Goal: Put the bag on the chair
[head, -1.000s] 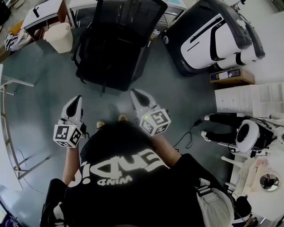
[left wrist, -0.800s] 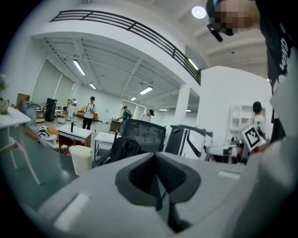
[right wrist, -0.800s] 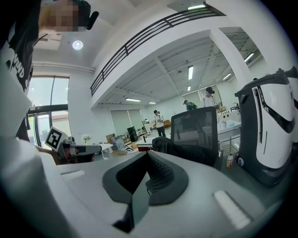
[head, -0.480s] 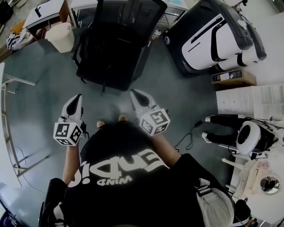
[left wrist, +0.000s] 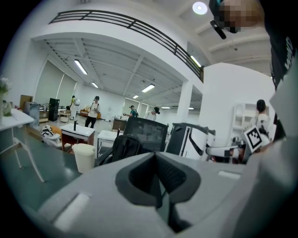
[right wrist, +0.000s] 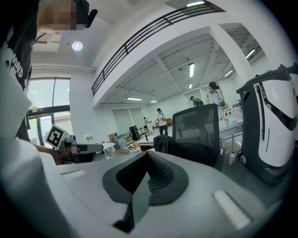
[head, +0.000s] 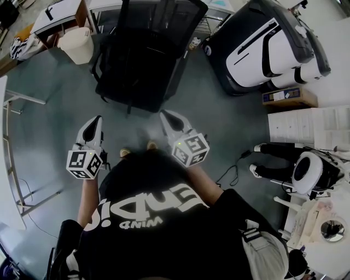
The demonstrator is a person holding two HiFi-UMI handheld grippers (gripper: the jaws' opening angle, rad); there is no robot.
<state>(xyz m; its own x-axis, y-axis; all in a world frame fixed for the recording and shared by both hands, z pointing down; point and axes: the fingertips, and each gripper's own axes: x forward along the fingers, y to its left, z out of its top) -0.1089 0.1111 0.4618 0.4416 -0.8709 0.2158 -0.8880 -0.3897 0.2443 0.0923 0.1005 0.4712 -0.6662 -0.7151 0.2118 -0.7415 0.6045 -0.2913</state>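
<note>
A black office chair [head: 158, 22] with a mesh back stands on the grey floor straight ahead of me. A black bag [head: 134, 74] lies slumped on its seat. The left gripper view shows the bag [left wrist: 122, 146] in front of the chair's backrest [left wrist: 146, 132]. In the right gripper view the same bag [right wrist: 186, 149] sits below the backrest [right wrist: 198, 125]. My left gripper [head: 96, 121] and right gripper [head: 164, 116] are held side by side, short of the chair and pointing toward it. Both are shut with nothing between the jaws [left wrist: 155, 154] [right wrist: 148, 156].
A cream bin [head: 76, 45] stands left of the chair beside a white desk [head: 57, 13]. A large black-and-white machine [head: 268, 46] fills the right, with a cardboard box [head: 287, 97] below it. A white table frame [head: 11, 164] runs along the left edge. A cable [head: 232, 169] lies on the floor.
</note>
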